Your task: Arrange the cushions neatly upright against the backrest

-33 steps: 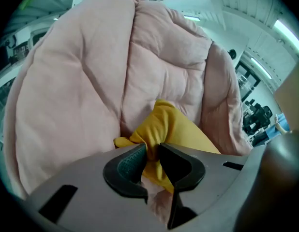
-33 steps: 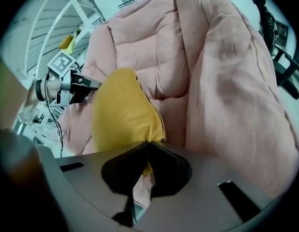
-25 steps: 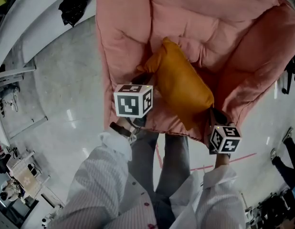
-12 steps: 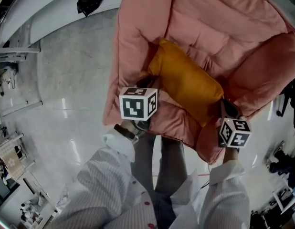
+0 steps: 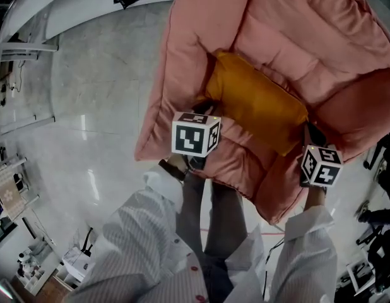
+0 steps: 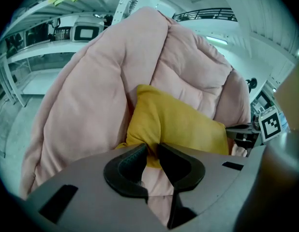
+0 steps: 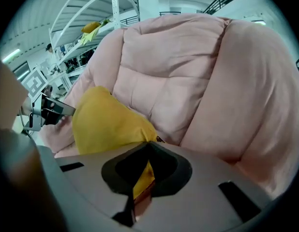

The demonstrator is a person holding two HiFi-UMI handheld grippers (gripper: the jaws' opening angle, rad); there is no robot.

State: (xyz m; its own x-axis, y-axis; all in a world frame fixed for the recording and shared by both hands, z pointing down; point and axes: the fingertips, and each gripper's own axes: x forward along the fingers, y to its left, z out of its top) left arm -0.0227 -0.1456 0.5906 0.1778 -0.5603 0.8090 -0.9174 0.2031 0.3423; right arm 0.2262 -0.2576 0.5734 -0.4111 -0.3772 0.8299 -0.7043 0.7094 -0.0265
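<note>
Nearest to me the person in the striped white sleeves bends over a soft pink armchair with one tool in each hand. The left gripper has its fingers narrow and pinched on the near-left corner of the orange cushion. In the left gripper view the yellow cloth is squeezed between them. The right gripper has its fingers almost together on a thin fold at the cushion's opposite corner, and the cloth is seen between them in the right gripper view. So both corners are held. Compared with a second ago, the cushion has travelled away from the front edge of the seat and deeper into the chair, and it now lies across the seat with its far long side touching the foot of the backrest. It leans back but I judge it is not yet truly upright. This means the carrying part is nearly finished. What remains, I think, is to tip the cushion up against the backrest and then let go. Beyond the chair there is only the pale shiny floor.
</note>
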